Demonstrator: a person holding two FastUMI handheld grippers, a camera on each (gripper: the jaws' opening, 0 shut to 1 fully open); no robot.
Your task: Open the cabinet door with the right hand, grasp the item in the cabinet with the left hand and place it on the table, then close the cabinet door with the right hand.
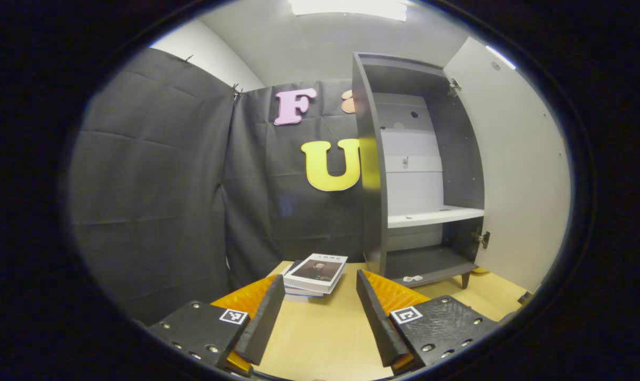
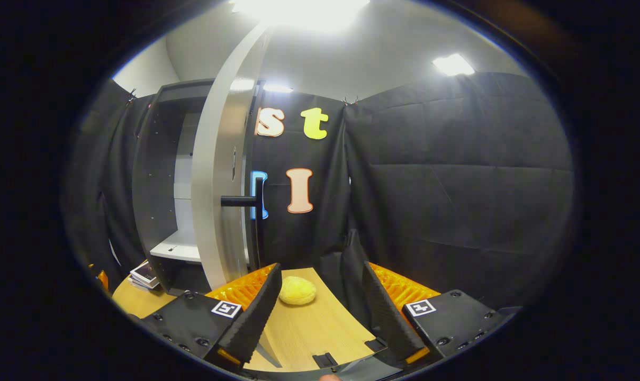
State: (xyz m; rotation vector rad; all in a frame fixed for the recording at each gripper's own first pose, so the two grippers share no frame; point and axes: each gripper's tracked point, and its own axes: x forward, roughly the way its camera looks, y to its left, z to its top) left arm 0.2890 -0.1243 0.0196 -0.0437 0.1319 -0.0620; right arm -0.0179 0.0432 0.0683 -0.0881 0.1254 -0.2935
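Books (image 1: 316, 275) lie stacked on the wooden table (image 1: 320, 338), just to the left of the cabinet (image 1: 399, 174) in your left gripper view, with the top volume sitting slightly askew on the ones beneath. Your left gripper (image 1: 320, 317) hovers above the table in front of the stack, its fingers spread apart and holding nothing; the stack shows between and beyond the fingertips, not touching them. The cabinet stands on the table with its door (image 1: 515, 169) swung wide to the right, exposing a pale shelf (image 1: 431, 216) and a dark lower compartment.

In your right gripper view, the door (image 2: 216, 174) appears edge-on, with its dark bar handle (image 2: 245, 203) projecting toward the booth wall. Your right gripper (image 2: 320, 312) hangs over the table edge near the door, fingers released and clear of the handle. A yellow, rounded object (image 2: 297, 291) rests on the table between the fingers and beyond them, apart from both. The stack of books (image 2: 144, 275) shows at the far left, beside the cabinet's base.
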